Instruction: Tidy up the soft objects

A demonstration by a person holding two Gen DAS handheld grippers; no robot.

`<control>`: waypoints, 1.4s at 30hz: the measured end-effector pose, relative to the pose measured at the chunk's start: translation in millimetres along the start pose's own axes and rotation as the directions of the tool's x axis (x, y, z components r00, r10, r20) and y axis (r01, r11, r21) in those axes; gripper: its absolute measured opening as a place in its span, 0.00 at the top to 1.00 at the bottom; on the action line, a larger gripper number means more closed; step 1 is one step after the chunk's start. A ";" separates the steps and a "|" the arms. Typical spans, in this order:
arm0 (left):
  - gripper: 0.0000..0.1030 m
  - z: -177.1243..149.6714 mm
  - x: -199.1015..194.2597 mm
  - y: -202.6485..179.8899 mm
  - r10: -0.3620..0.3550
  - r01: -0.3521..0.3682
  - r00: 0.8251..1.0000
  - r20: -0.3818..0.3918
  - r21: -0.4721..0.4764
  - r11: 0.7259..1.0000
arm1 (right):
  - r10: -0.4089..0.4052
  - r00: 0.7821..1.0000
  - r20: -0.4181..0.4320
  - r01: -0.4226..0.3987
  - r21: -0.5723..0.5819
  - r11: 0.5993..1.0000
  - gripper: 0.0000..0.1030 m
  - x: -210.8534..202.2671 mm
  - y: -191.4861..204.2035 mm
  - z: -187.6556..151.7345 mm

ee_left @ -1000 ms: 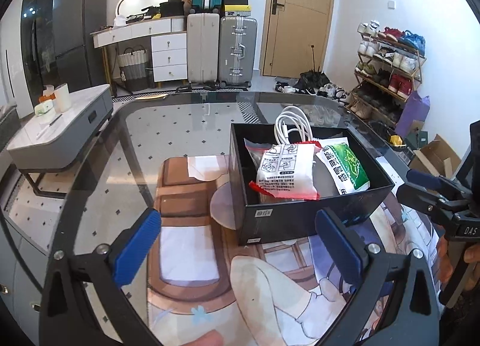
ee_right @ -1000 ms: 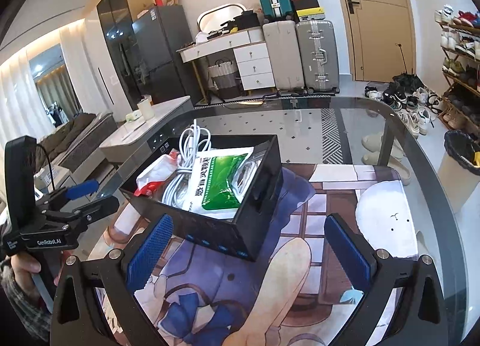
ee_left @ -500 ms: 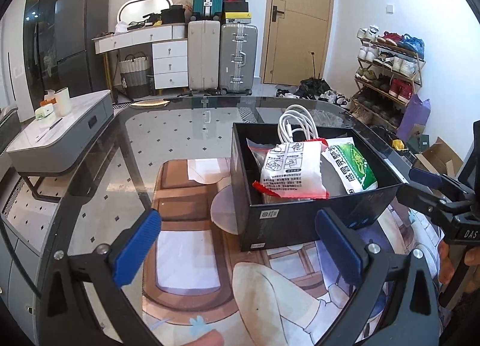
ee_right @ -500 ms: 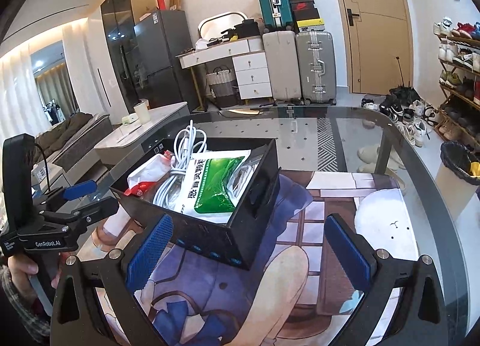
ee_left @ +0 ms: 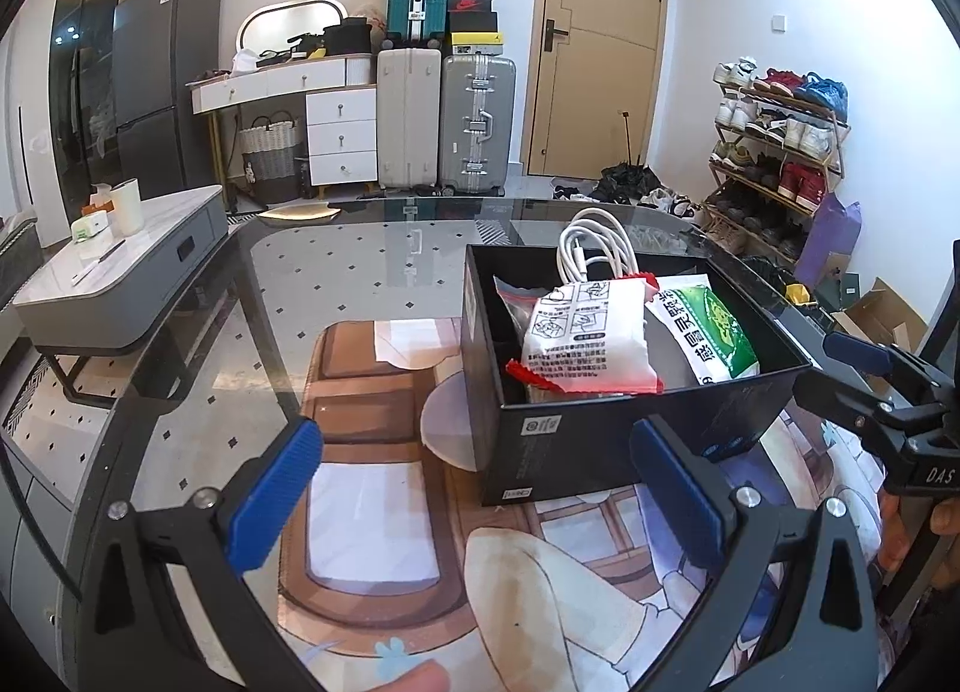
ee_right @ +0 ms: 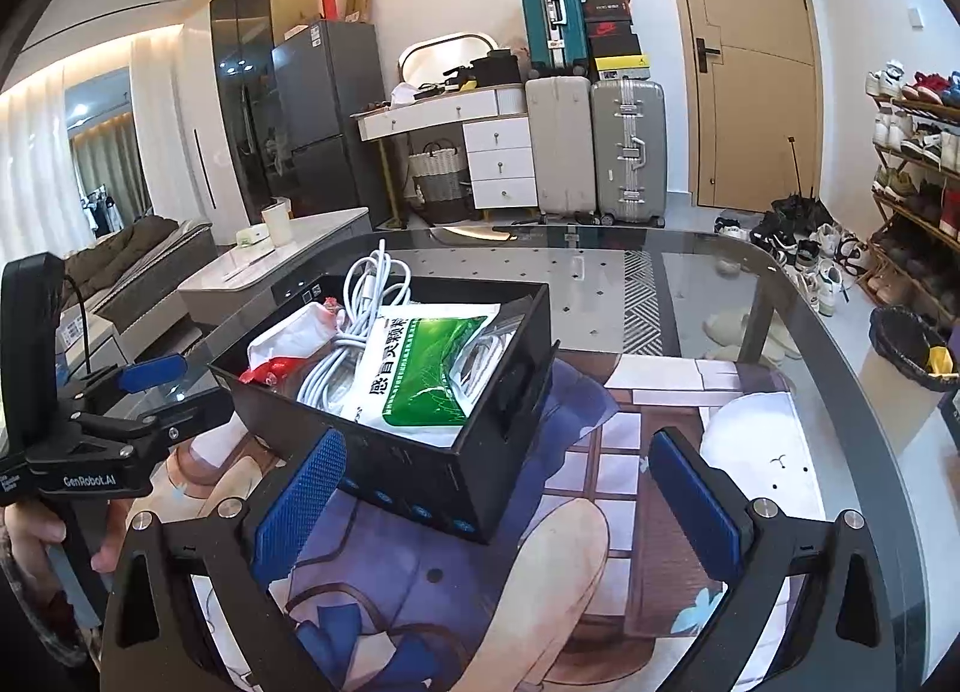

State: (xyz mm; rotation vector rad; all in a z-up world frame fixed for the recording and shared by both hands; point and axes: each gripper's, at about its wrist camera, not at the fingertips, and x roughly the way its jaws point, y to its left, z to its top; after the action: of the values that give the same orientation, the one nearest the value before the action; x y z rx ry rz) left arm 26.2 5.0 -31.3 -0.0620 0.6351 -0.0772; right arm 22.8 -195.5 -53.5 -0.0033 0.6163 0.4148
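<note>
The left tongs hang above the glass-topped counter with their blue-padded fingers spread wide and nothing between them. Under the glass lies a cartoon-printed mat in brown, white and purple. Just ahead and slightly right of these tongs sits the open black rectangular cardboard box, resting on the counter over the mat. Inside it, on the left, a white plastic pouch with red crimped edges and black print leans against a clear zip bag. Behind them a coil of white cable sticks up past the rim. To the right a white and green packet with Chinese lettering lies tilted against the box wall. Further right, the right tongs are held beside the box's right corner, their blue pads likewise wide apart and empty, not touching the box. In the right wrist view the green packet overlaps the cable, and a hand grips the left handle at the frame edge.
</note>
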 end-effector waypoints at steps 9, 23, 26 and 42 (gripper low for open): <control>0.00 -2.5 3.1 -0.1 -0.007 0.007 1.000 -0.004 -0.004 1.000 | -0.005 1.000 0.003 0.005 0.014 1.000 0.00 0.0 -3.5 0.2; 0.00 -4.8 3.3 3.3 -0.008 0.008 1.000 -0.001 -0.016 1.000 | -0.019 1.000 0.018 0.018 0.022 1.000 0.00 -4.2 -6.4 -1.2; 0.00 -5.5 2.9 4.1 -0.007 0.007 1.000 -0.002 -0.013 1.000 | -0.019 1.000 0.017 0.019 0.022 1.000 0.00 -4.8 -6.9 -1.4; 0.00 -4.0 -2.0 -2.6 0.015 -0.015 1.000 0.018 0.021 1.000 | -0.020 0.999 0.024 0.020 0.026 0.999 0.00 -5.0 -6.5 -1.4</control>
State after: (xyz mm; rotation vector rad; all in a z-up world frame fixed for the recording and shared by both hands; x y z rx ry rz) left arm 22.1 2.4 -33.2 -0.0372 0.6165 -0.0687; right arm 20.8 -203.6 -52.6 0.0202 0.5968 0.3869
